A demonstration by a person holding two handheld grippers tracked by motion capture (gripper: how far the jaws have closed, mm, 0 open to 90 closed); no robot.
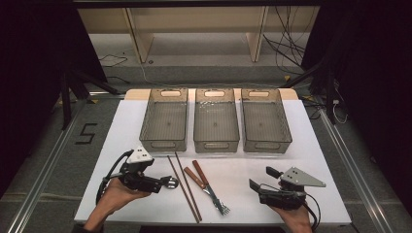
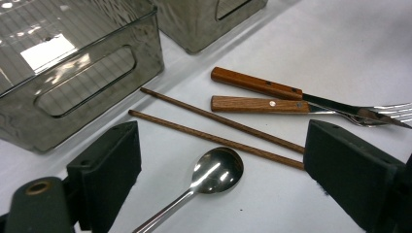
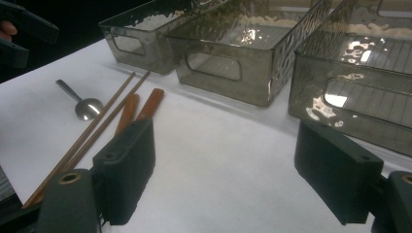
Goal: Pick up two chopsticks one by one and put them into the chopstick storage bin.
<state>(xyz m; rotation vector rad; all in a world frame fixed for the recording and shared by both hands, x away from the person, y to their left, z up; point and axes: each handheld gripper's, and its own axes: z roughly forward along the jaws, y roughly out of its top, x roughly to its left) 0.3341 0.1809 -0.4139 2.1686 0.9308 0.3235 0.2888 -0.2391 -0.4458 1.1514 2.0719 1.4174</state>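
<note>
High view: white table (image 1: 311,145) over grey floor, wooden shelving far behind, left gripper (image 1: 167,183) spread at the spoon (image 1: 171,182), near left. Left gripper view: spoon bowl between wide jaws, untouched, chopsticks (image 2: 218,128) beyond. Right gripper view: right gripper (image 3: 228,179) agape above bare white, three bins (image 3: 228,63) far.

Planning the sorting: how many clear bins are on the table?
3, in a row across the far side of the white table: the left bin, the middle bin, the right bin. None looks hidden.
</note>
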